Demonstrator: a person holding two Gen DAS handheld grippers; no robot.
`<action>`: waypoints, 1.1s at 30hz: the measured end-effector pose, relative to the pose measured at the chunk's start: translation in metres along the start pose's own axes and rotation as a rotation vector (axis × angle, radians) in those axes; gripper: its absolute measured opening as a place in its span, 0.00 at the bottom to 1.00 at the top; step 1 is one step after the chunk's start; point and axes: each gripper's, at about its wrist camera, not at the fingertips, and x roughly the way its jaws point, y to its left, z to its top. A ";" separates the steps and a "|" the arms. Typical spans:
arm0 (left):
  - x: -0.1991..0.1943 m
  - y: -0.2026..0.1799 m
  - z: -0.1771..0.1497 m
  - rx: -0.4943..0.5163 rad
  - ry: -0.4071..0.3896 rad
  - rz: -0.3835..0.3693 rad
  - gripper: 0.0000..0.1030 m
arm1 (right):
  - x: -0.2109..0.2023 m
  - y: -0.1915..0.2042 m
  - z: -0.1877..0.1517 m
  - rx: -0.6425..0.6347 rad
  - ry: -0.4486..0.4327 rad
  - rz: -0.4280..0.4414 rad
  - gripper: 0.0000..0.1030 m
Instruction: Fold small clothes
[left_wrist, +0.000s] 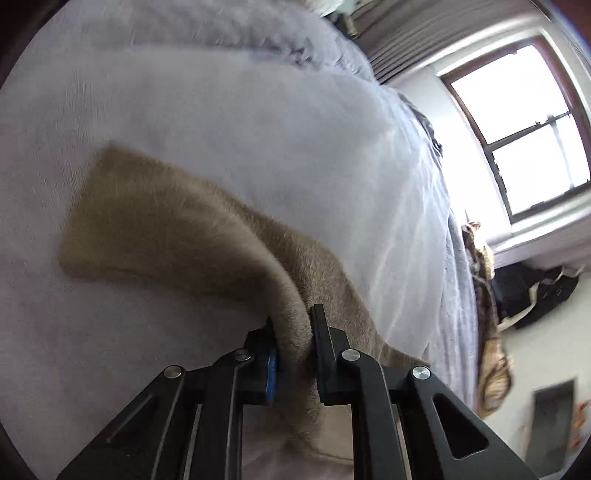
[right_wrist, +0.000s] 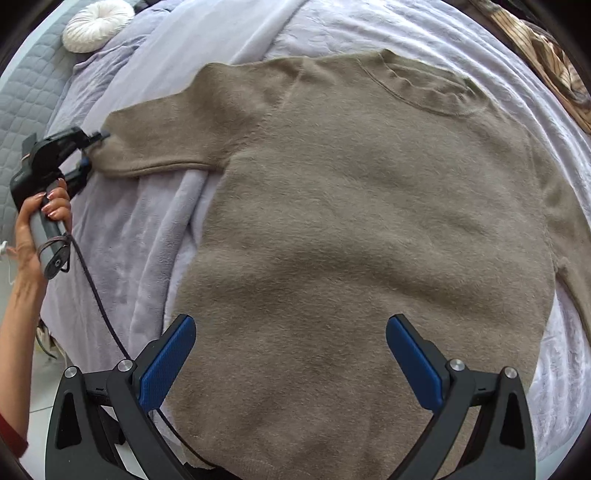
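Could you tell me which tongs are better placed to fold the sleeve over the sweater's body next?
The left tongs, I'd judge: they are shut on the sleeve of the sweater near its cuff. The right tongs hang open above the hem, holding nothing.

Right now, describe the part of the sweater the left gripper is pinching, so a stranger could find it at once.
On the bed's lavender blanket lies a flat taupe fuzzy sweater. Its one sleeve stretches sideways toward the round white cushion. The left gripper is shut on that sleeve's cuff end, the only part lifted off the blanket; the right gripper hovers open over the hem.
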 end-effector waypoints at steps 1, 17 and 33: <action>-0.008 -0.016 -0.003 0.084 -0.031 0.024 0.12 | -0.001 0.000 0.000 -0.002 -0.010 0.003 1.00; 0.045 -0.315 -0.197 0.792 0.220 -0.240 0.14 | -0.028 -0.132 -0.023 0.327 -0.158 0.015 1.00; 0.026 -0.256 -0.204 0.859 0.201 0.076 0.88 | -0.026 -0.182 0.004 0.283 -0.228 0.045 1.00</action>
